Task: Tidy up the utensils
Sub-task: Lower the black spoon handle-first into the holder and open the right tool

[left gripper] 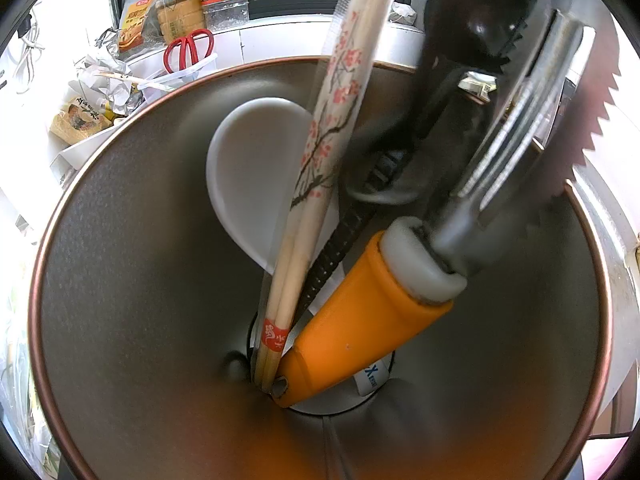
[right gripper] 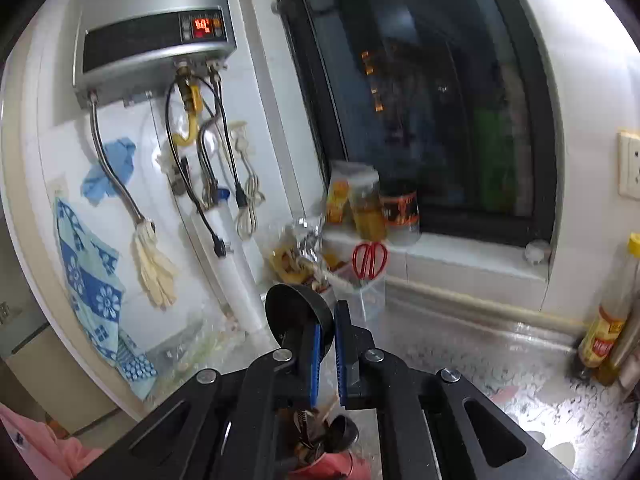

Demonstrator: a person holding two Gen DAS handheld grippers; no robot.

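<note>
Black ladle (right gripper: 298,312) clamped in right tongs (right gripper: 327,344), handle hidden; left tongs unseen, can't tell.

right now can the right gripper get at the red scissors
Probably not yet: the way to the red scissors looks clear, but the right gripper is shut on a black ladle.

steel-grey holder (left gripper: 120,240) with copper rim; pale chopsticks (left gripper: 320,152) with pink blossom print and red band; orange-handled knife (left gripper: 352,328) with white collar; white spoon (left gripper: 248,176); red-handled scissors (right gripper: 370,259); blue-and-white floral towel (right gripper: 88,276); blue gripper pads (right gripper: 341,354).
</note>
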